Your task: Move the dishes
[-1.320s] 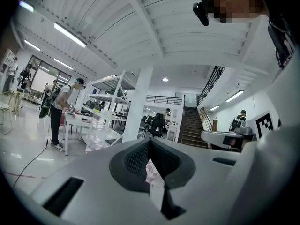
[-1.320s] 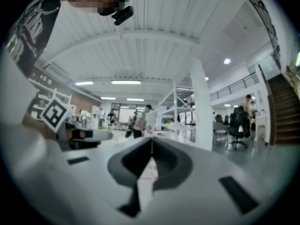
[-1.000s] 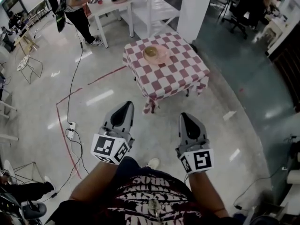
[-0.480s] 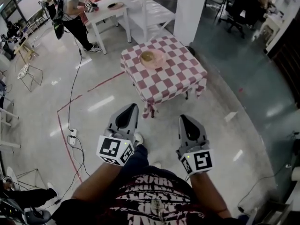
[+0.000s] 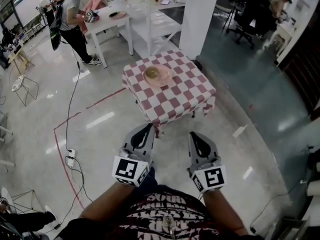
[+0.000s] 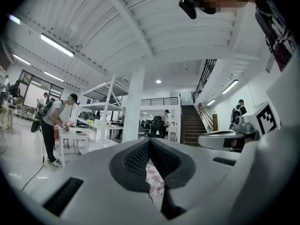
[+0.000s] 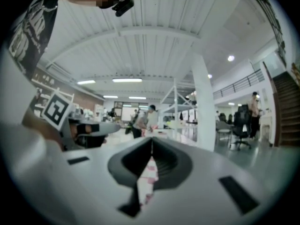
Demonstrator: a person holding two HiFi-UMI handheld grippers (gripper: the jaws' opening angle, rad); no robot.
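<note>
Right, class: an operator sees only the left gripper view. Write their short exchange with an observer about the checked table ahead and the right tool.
Operator: Is anything on the checked table?
Observer: Yes. The head view shows a pink plate with a small bowl on it.
Operator: Is the right tool holding anything?
Observer: No. The right gripper view shows its jaws together with nothing between them.

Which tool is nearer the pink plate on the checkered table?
Left. The left tool hangs short of the pink plate, nearly in line with it; the right tool is off to its right.
</note>
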